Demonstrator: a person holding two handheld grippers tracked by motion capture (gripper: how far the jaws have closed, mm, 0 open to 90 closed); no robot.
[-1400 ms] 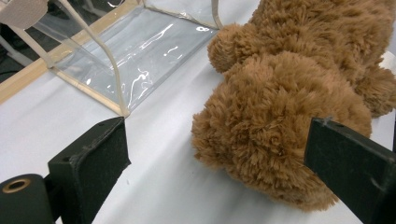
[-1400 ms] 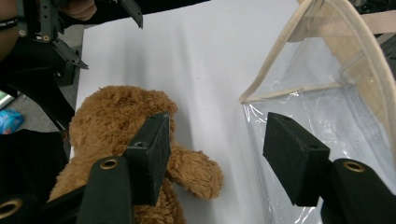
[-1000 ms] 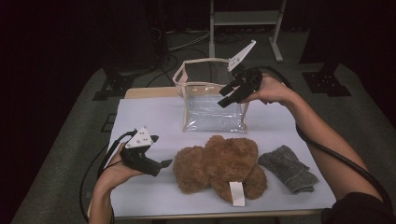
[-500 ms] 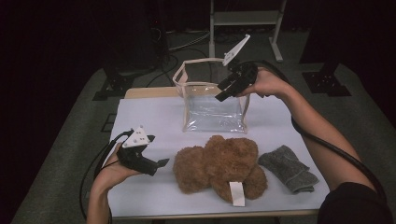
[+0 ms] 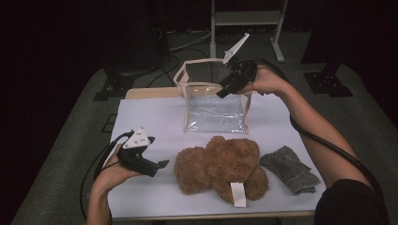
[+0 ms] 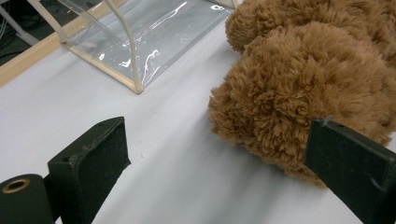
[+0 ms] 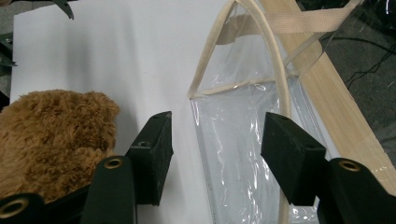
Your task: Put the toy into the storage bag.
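Leftmost, the left gripper rests on the table with jaws spread, poised beside the brown plush bear. Behind the bear stands a clear bag. Right gripper, jaws apart and empty, hovers at the bag's rim, seemingly ready to hold it open.

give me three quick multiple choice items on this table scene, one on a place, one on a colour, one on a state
1. Where does the grey cloth lie relative to the plush bear in the high view?
A. to its right
B. to its left
C. inside the bag

2. What colour is the plush bear?
A. white
B. brown
C. blue

3. How do the jaws of the right tool stand at the clear bag?
A. clamped on the bear
C. shut tight on nothing
B. apart, over the bag's rim

Key: 1 A, the cloth lies at the bear's right near the table edge. 2 B, its fur is brown. 3 B, the right gripper view shows a gap between the jaws above the rim.
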